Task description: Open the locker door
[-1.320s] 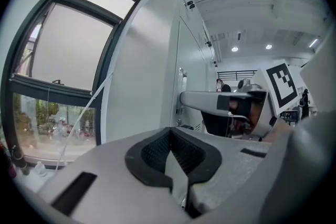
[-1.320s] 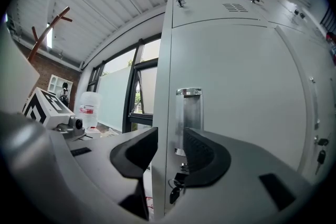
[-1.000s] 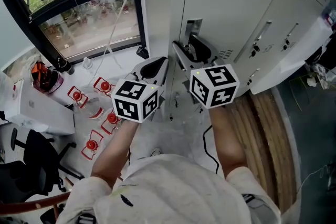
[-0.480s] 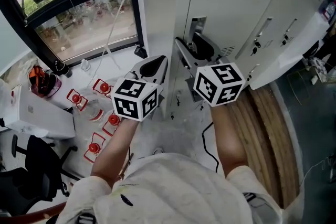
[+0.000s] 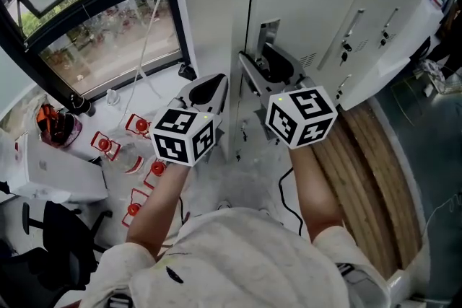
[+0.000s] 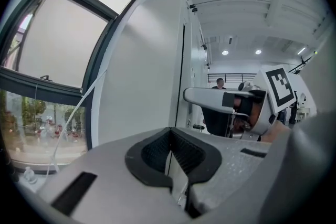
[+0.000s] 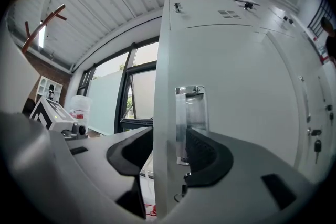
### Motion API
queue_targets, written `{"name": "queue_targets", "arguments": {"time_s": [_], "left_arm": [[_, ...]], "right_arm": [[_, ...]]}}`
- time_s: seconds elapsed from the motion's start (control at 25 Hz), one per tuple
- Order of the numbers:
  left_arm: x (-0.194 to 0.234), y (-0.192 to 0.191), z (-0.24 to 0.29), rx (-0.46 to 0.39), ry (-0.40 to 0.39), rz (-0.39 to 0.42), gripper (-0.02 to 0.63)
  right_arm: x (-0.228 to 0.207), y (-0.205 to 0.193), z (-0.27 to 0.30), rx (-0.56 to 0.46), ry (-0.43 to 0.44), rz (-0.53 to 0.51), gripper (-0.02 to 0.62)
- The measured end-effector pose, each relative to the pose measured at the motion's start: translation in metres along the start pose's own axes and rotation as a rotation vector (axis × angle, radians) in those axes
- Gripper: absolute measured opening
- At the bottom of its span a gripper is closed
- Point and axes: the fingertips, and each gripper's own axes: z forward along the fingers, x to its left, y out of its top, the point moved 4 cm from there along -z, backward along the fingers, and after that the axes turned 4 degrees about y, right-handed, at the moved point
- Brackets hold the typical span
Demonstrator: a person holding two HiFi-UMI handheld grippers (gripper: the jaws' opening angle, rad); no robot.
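Jaws of my right claw (image 7: 170, 136) are clamped across the left edge of the white metal locker door (image 7: 241, 86). 1 black ribbed pad (image 7: 131, 152) lies against the outer side of that edge. The other pad (image 7: 207, 155) sits on the door's front, over the foot of the shiny recessed metal handle (image 7: 190, 113). The strip of door between edge and handle fills the gap between them.

In my head view the right claw (image 5: 263, 67) points up at the locker with its black-and-white marker cube (image 5: 302, 116) nearest me. The handle (image 5: 268, 34) stands just above its tips. The door (image 5: 310, 3) looks flush or nearly flush with its frame; I cannot tell whether it stands ajar.

My left claw (image 6: 170, 134) holds nothing, its 2 pads together at the tips. In the head view the left claw (image 5: 211, 86) hangs just beside the right one, in front of the locker's plain white side panel (image 5: 209, 3).

Right of my door stand more white locker doors (image 5: 364, 18) with small dark keys in their locks. Left of the locker is a dark-framed window (image 5: 108, 32) with a thin white cord (image 5: 155, 32) slanting across it. Below it, on a white surface, lie several small red-topped pieces (image 5: 137, 125), too small to name. A band of pale wooden floor (image 5: 368, 177) runs along the foot of the lockers on my right.
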Motion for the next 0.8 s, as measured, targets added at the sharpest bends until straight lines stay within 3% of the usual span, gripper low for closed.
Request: {"name": "queue_targets", "arguments": {"time_s": [0.48,0.8], "left_arm": [[-0.024,0.003,0.007,-0.009,-0.097,0.001,0.006],[-0.035,0.001,0.012,-0.004,-0.145,-0.006,0.006]], "right_arm": [[0.006,0.002,-0.037,-0.01,-0.083,-0.052,0.183],[0.003,0.001,-0.056,-0.037,-0.149,-0.055,0.141]]}}
